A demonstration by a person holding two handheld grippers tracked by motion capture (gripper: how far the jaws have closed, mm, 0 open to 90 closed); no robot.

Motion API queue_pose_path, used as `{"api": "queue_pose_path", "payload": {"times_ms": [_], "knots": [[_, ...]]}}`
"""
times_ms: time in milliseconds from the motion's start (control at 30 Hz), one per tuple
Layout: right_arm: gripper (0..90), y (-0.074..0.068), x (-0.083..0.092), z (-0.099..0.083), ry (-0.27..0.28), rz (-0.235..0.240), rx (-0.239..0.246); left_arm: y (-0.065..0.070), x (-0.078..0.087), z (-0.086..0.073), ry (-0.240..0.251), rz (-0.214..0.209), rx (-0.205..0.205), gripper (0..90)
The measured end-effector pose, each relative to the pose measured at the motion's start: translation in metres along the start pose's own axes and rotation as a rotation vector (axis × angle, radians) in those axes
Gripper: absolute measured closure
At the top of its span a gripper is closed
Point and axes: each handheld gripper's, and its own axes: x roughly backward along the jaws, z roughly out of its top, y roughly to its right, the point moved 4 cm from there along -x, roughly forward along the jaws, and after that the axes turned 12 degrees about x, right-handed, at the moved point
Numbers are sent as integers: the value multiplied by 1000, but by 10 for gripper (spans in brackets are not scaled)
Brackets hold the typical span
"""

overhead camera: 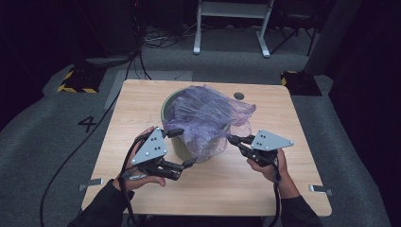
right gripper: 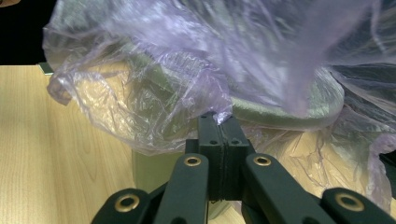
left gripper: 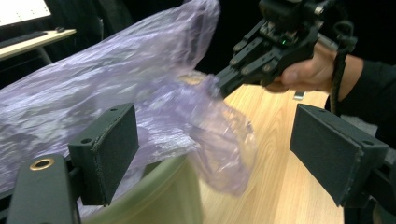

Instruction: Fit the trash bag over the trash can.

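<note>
A thin purple plastic bag is draped loosely over an olive-green bin in the middle of the wooden table. My right gripper is shut on a fold of the bag at the bin's right side; in the right gripper view its jaws pinch the film just below the bin's rim. My left gripper stands open at the bin's front left. In the left gripper view its pads stand wide apart around the bin's edge and the hanging bag, touching neither. The right gripper shows there too.
A round hole lies in the table behind the bin. Metal brackets sit at the front corners. On the floor beyond stand a white frame and yellow-and-black striped blocks.
</note>
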Motion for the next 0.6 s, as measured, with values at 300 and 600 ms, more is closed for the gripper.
{"api": "queue_pose_path", "payload": {"times_ms": [300,600], "knots": [[900,-5,1,1,-1,8,17,-5,-24,-3,-57,63,-14,568],[900,-12,8,-3,-3,20,15,-18,-12,-17,-52,96,-28,862]]}}
